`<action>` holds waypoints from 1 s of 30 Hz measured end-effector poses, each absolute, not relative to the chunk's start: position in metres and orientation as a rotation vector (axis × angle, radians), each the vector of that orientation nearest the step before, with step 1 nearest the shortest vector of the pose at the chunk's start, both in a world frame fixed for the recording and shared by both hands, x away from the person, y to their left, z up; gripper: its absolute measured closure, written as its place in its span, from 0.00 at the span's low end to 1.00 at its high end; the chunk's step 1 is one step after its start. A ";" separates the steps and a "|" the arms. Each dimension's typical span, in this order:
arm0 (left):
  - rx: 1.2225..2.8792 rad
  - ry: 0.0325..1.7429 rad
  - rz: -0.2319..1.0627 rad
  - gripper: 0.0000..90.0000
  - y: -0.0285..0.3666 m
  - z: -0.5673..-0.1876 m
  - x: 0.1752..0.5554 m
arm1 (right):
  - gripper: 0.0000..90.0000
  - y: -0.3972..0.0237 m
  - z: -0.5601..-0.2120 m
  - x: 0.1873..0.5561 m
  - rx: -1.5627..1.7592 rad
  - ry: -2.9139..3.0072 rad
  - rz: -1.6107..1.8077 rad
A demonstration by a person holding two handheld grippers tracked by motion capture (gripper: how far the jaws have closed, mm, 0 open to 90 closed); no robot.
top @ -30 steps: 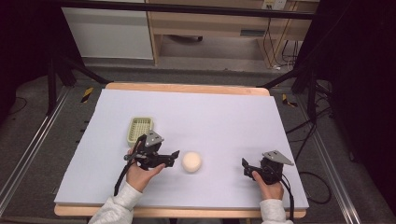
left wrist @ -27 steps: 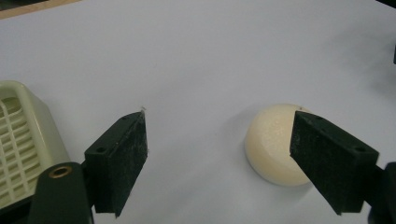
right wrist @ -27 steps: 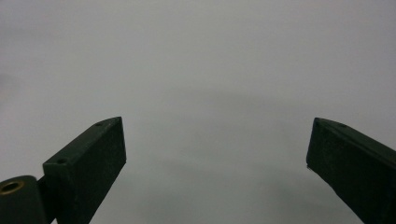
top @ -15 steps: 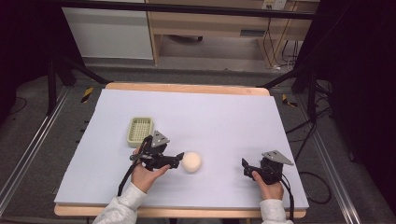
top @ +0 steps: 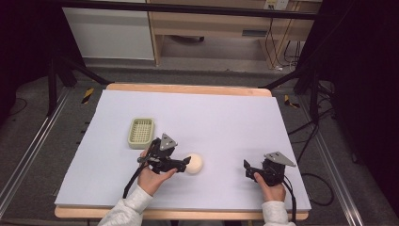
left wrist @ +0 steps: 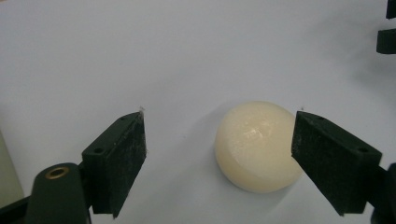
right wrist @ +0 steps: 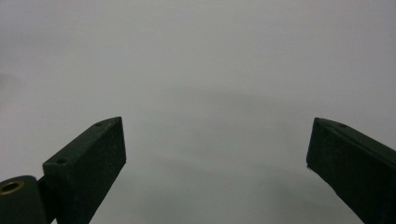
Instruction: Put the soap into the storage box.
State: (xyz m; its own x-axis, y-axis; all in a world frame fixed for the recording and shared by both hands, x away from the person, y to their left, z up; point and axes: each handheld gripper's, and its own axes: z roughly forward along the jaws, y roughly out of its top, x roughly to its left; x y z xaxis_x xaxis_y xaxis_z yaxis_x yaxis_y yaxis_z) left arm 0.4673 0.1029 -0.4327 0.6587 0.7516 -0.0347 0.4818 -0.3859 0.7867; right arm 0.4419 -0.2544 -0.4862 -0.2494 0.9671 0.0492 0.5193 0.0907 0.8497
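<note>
Item 1: cream ball (left wrist: 258, 145), approx. round, smooth, slightly glossy, pale ivory; flattened where it meets the table (top: 226, 117). We note no markings. Being round, it has no long axis and no pointing direction we can give. Location: near half of the table, a little left of centre, resting on the lavender cover.

Item 2: left gripper (top: 184, 163), held in the left hand (top: 153, 176), pointing right toward the ball. Jaws spread wide; in the left gripper view the ball sits between them, closer to the right-hand jaw and seemingly just touching it, well clear of the other. Not pinched.

Item 3: right gripper (top: 247, 168), held in the right hand (top: 270, 188), near-right part of the table, well apart from the ball. Jaws spread, nothing between them; bare cover beyond.

Item 4: small pale-green basket (top: 141, 132), rectangular, ribbed, left of centre, just far-left of the left gripper. Long axis runs near–far.
</note>
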 end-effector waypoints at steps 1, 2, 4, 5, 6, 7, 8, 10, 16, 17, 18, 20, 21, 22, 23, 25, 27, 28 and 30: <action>2.065 0.950 0.420 0.20 0.102 -0.433 0.467 | 0.06 -0.254 -0.486 0.442 1.460 1.831 1.067; 2.068 0.948 0.418 0.20 0.099 -0.434 0.467 | 0.06 -0.254 -0.486 0.442 1.460 1.832 1.067; 2.068 0.949 0.416 0.19 0.098 -0.435 0.468 | 0.06 -0.254 -0.486 0.442 1.460 1.832 1.067; 2.071 0.951 0.412 0.19 0.097 -0.436 0.468 | 0.06 -0.254 -0.486 0.442 1.459 1.832 1.066; 2.071 0.951 0.412 0.19 0.097 -0.436 0.468 | 0.06 -0.254 -0.486 0.442 1.459 1.832 1.066; 2.072 0.950 0.410 0.19 0.096 -0.437 0.468 | 0.06 -0.254 -0.486 0.442 1.460 1.832 1.067; 2.075 0.946 0.406 0.19 0.093 -0.438 0.468 | 0.06 -0.254 -0.486 0.442 1.459 1.831 1.066; 2.079 0.944 0.404 0.19 0.092 -0.438 0.468 | 0.06 -0.254 -0.486 0.442 1.460 1.832 1.067; 2.103 0.937 0.394 0.19 0.085 -0.442 0.467 | 0.06 -0.254 -0.486 0.442 1.460 1.834 1.066; 2.101 0.935 0.393 0.19 0.084 -0.443 0.467 | 0.06 -0.254 -0.486 0.442 1.460 1.833 1.066; 2.099 0.938 0.391 0.18 0.083 -0.443 0.467 | 0.06 -0.254 -0.486 0.442 1.458 1.832 1.066; 2.108 0.936 0.390 0.18 0.081 -0.445 0.468 | 0.06 -0.254 -0.486 0.442 1.460 1.834 1.066; 2.108 0.936 0.390 0.18 0.081 -0.445 0.468 | 0.06 -0.254 -0.486 0.442 1.463 1.836 1.069; 2.115 0.940 0.390 0.17 0.079 -0.446 0.468 | 0.06 -0.254 -0.486 0.442 1.459 1.835 1.066; 2.119 0.940 0.387 0.17 0.079 -0.447 0.469 | 0.06 -0.254 -0.486 0.442 1.460 1.834 1.066; 2.120 0.945 0.386 0.17 0.078 -0.448 0.468 | 0.06 -0.254 -0.486 0.442 1.460 1.834 1.066; 2.128 0.942 0.378 0.17 0.075 -0.450 0.469 | 0.06 -0.254 -0.486 0.442 1.459 1.836 1.065; 2.132 0.939 0.378 0.16 0.075 -0.450 0.469 | 0.06 -0.254 -0.486 0.442 1.459 1.834 1.066; 2.132 0.939 0.377 0.16 0.074 -0.451 0.469 | 0.06 -0.254 -0.486 0.442 1.459 1.835 1.066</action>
